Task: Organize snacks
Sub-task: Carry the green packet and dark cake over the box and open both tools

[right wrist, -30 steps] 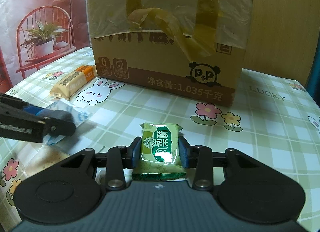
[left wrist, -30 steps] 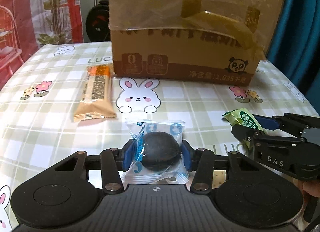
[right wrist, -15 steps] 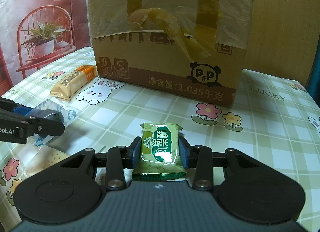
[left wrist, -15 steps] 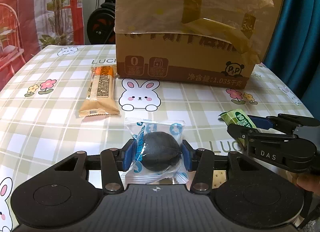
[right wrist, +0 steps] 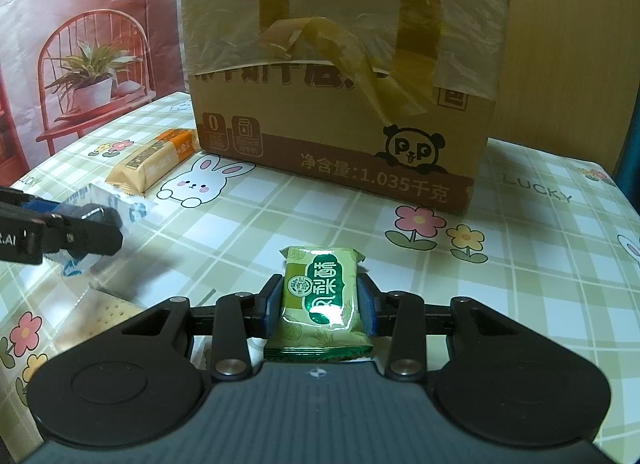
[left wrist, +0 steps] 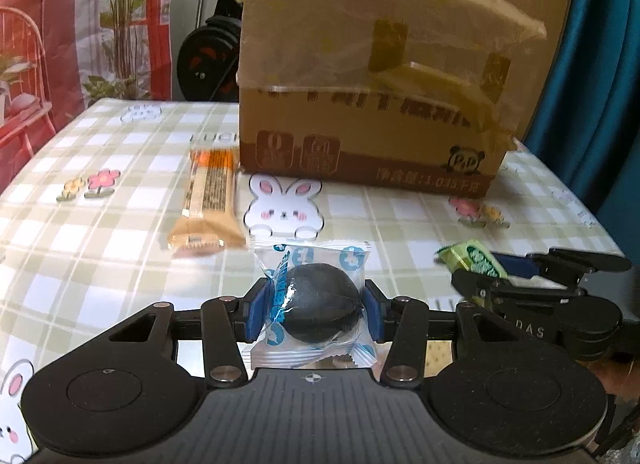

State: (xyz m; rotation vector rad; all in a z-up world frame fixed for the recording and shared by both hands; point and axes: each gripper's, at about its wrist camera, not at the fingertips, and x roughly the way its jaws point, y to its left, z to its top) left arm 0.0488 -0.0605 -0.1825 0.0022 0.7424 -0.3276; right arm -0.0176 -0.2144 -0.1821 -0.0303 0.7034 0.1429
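My left gripper (left wrist: 314, 310) is shut on a clear packet holding a dark round snack (left wrist: 320, 308), lifted above the table. My right gripper (right wrist: 320, 304) is shut on a green snack packet (right wrist: 318, 300). The left wrist view shows the right gripper (left wrist: 532, 284) low at the right with the green packet (left wrist: 470, 260). In the right wrist view the left gripper (right wrist: 80, 230) sits at the left edge with its clear packet (right wrist: 116, 204). An orange snack bar (left wrist: 208, 200) (right wrist: 154, 162) lies on the table by the cardboard box (left wrist: 372, 104) (right wrist: 344, 76).
The checked tablecloth (left wrist: 100, 248) with rabbits and flowers covers the table. Cracker packets (right wrist: 100, 312) lie near the front under the grippers. The big taped box fills the back middle. A blue curtain (left wrist: 600, 84) hangs at the right and a red printed backdrop (right wrist: 80, 44) at the left.
The left wrist view has shifted a little, so the box and the orange bar now sit further right in it. Both grips are unchanged; the right gripper stays still.
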